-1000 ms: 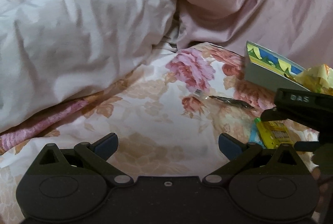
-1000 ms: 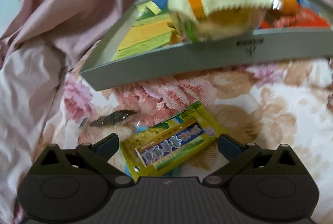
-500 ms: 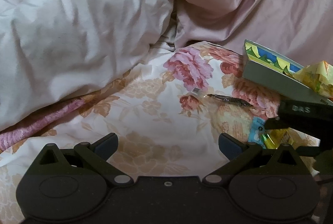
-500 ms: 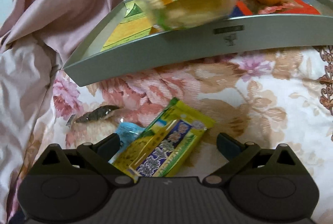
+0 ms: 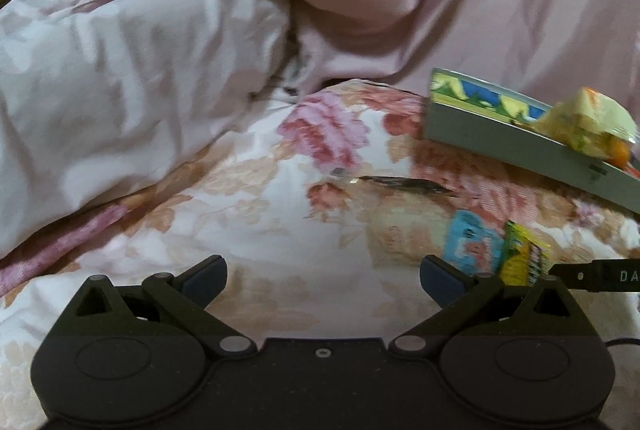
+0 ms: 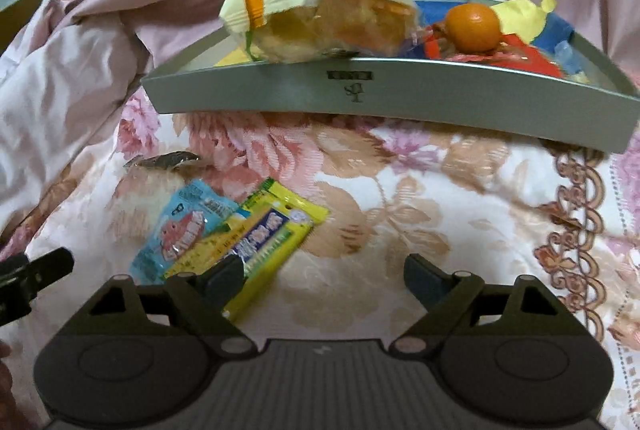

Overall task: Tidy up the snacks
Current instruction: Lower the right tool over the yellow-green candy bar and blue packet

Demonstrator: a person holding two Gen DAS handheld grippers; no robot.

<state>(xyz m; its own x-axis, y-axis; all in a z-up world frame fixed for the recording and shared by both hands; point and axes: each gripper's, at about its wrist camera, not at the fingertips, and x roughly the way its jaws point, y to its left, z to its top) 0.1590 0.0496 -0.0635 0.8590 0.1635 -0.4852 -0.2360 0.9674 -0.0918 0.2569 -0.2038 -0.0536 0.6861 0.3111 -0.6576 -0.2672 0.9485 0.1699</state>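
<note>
In the left wrist view, the left gripper [image 5: 323,276] hangs over a floral-printed bedspread [image 5: 256,214] with its blue-padded fingers spread wide and nothing between them. A rumpled pale pink duvet [image 5: 132,86] fills the far left. To the right lie a thin dark foil wrapper [image 5: 404,183], a light blue snack packet [image 5: 474,248] and, touching it, a yellow-green snack packet [image 5: 522,258]. Further right sits a grey rectangular tray [image 5: 492,136], with a pale yellow wrapped cake [image 5: 586,124] on its near rim. In the right wrist view, the right gripper [image 6: 323,276] is likewise spread apart and holds nothing; its left finger [image 6: 224,276] overlaps the yellow-green snack packet [image 6: 268,234], which partly covers the light blue snack packet [image 6: 180,230]. The thin dark foil wrapper [image 6: 162,161] lies further off to the left. The grey rectangular tray [image 6: 400,98] stands beyond, the pale yellow wrapped cake [image 6: 320,22] resting on its near left rim, beside a small round orange fruit [image 6: 473,27] among red, blue and yellow wrappers inside.
</note>
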